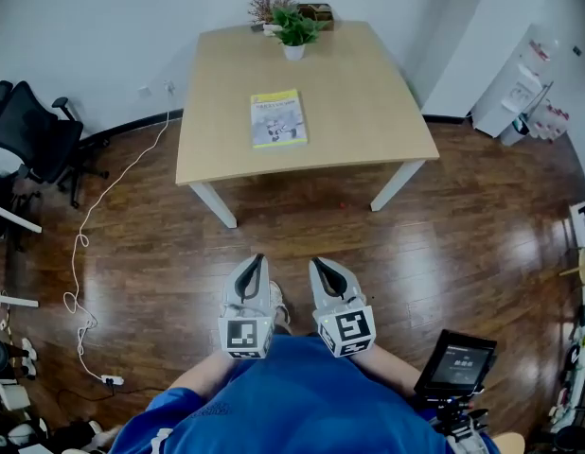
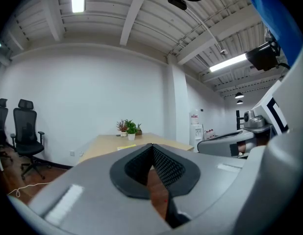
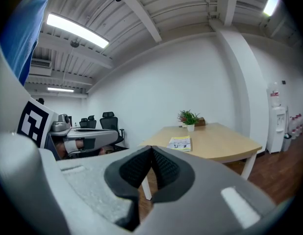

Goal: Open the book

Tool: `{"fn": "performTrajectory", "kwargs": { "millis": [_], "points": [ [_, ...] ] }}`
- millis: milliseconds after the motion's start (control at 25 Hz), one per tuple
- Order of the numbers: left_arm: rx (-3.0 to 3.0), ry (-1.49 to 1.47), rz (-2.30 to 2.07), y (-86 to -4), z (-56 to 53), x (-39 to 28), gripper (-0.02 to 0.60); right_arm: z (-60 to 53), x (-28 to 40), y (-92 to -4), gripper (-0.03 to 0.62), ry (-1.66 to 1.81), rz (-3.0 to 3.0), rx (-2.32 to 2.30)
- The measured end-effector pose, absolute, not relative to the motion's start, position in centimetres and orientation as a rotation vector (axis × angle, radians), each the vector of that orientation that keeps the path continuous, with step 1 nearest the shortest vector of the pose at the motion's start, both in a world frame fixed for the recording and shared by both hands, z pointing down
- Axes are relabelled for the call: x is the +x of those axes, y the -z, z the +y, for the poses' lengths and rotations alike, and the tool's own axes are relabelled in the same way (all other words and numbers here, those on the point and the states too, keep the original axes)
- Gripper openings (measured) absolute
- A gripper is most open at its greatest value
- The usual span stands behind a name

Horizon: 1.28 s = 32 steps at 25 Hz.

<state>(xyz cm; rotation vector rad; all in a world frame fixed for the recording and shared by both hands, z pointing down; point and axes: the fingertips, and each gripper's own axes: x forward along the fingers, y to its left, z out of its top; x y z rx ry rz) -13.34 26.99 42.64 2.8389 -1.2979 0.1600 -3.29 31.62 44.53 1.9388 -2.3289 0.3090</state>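
Approach step, we judge: book [image 1: 277, 118] lies closed on table [image 1: 368, 102], well apart. Left gripper [image 1: 257, 261] and right gripper [image 1: 317, 265] jaws pressed together, empty; next we reach the cover edge.

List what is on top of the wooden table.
A closed book lies flat on the table, left of centre. At the far edge stand a green potted plant, a reddish dried plant and a brown box, partly hidden behind the plants.

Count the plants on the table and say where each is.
2. A green plant stands at the far edge of the table, about mid-width. A reddish plant stands just behind it, to its left. None seems hidden.
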Motion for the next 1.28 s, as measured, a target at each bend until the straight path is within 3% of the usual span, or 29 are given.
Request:
{"fn": "performTrajectory", "kwargs": {
  "millis": [800,1280],
  "points": [
    [2.838,-0.155,-1.161,-43.2,7.5,-11.7,0.008,12.2,-1.8,-44.7,0.003,-0.310,-2.218,1.991],
    [2.820,-0.249,-1.187,-45.1,-1.6,-5.4,0.007,2.4,4.1,-46.5,0.003,-0.362,-2.275,1.927]
  ]
}}
